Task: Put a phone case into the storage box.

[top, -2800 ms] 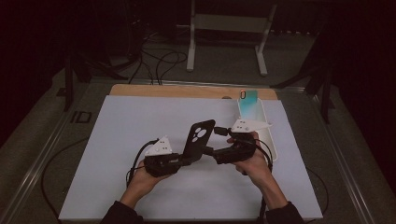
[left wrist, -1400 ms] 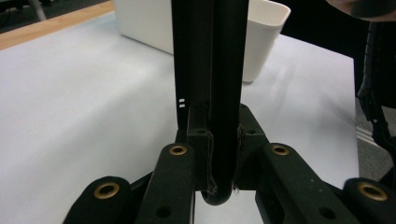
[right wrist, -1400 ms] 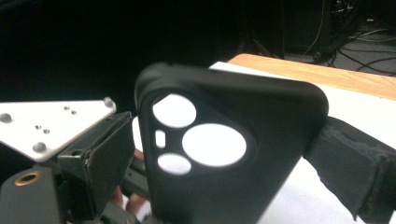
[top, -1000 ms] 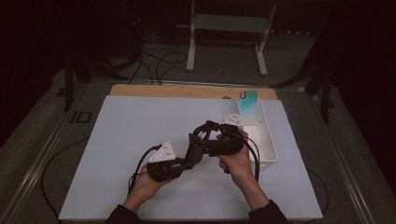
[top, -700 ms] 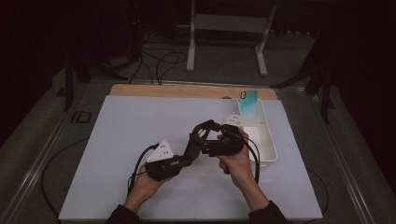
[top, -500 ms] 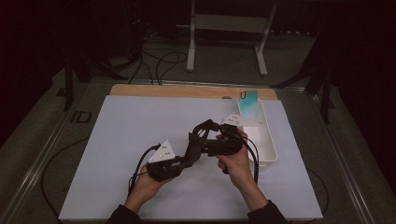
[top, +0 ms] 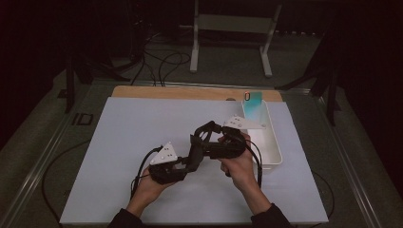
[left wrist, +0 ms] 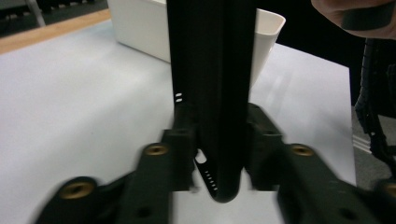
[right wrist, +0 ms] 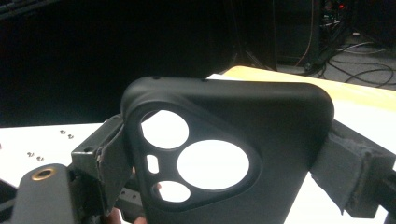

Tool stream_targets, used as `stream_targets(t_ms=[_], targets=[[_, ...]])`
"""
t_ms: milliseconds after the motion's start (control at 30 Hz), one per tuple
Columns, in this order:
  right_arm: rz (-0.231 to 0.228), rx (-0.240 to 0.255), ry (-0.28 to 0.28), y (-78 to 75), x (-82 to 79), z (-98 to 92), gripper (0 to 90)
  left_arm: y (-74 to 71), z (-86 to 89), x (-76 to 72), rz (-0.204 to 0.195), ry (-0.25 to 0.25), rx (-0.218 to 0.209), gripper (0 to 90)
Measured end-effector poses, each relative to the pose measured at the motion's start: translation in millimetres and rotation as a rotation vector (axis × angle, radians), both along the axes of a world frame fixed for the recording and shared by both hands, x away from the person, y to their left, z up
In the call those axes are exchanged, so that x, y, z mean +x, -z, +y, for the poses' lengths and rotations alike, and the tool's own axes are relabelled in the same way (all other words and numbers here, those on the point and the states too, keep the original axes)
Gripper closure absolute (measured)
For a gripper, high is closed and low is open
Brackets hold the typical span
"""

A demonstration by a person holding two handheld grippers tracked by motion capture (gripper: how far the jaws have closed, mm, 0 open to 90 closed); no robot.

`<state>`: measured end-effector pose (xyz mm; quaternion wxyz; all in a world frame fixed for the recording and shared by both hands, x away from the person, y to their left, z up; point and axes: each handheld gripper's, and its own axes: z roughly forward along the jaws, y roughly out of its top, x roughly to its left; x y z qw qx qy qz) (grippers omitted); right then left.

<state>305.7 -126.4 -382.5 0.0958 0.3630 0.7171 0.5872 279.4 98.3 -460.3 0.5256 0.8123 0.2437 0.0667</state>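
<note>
A black phone case [right wrist: 280,121] with a camera cutout stands between my two grippers above the white mat. My right gripper [right wrist: 229,163] is shut on it, one pad on each long side. In the left gripper view the case [left wrist: 212,70] is edge-on between the jaws of my left gripper [left wrist: 219,140]. Those jaws have just been opening; they are blurred, and slim gaps show beside the case. In the high view the left gripper [top: 194,156] points up and right, and the right gripper [top: 205,138] points left at the case [top: 203,133].
A white bin [top: 272,151] stands at the mat's right side just behind the right hand, with a teal phone [top: 253,105] leaning in its far end. A wooden strip [top: 190,92] edges the back of the table. Cables trail from both grippers.
Since the earliest frame the right gripper has come left and closed in on the case beside the left gripper. Over the last second both hands have kept still.
</note>
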Motion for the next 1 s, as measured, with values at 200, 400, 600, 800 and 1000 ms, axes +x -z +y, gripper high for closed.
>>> stream_targets(t_ms=[200, 400, 600, 800, 1000], targets=[[-0.005, -0.005, 0.011, 0.7, 0.2, -0.3, 13.9, -2.9, 5.6, 0.7, -0.011, -0.076, -0.006, 31.1], [-0.01, -0.017, 0.012, 0.7, -0.1, -0.4, 13.8, -5.8, 14.9, 1.6, -0.022, -0.127, -0.028, 14.4], [-0.013, -0.015, 0.012, 0.9, -0.5, -0.3, 13.8, -6.7, 21.5, 0.7, -0.061, -0.191, -0.002, 1.3], [-0.013, -0.014, 0.014, 1.5, -0.3, -1.9, 13.8, -7.6, 33.1, -0.5, -0.099, -0.258, -0.013, 0.1], [-0.011, -0.019, 0.018, 1.6, -0.1, -3.4, 13.8, -5.0, 46.6, -2.6, -0.121, -0.318, -0.01, 0.0]])
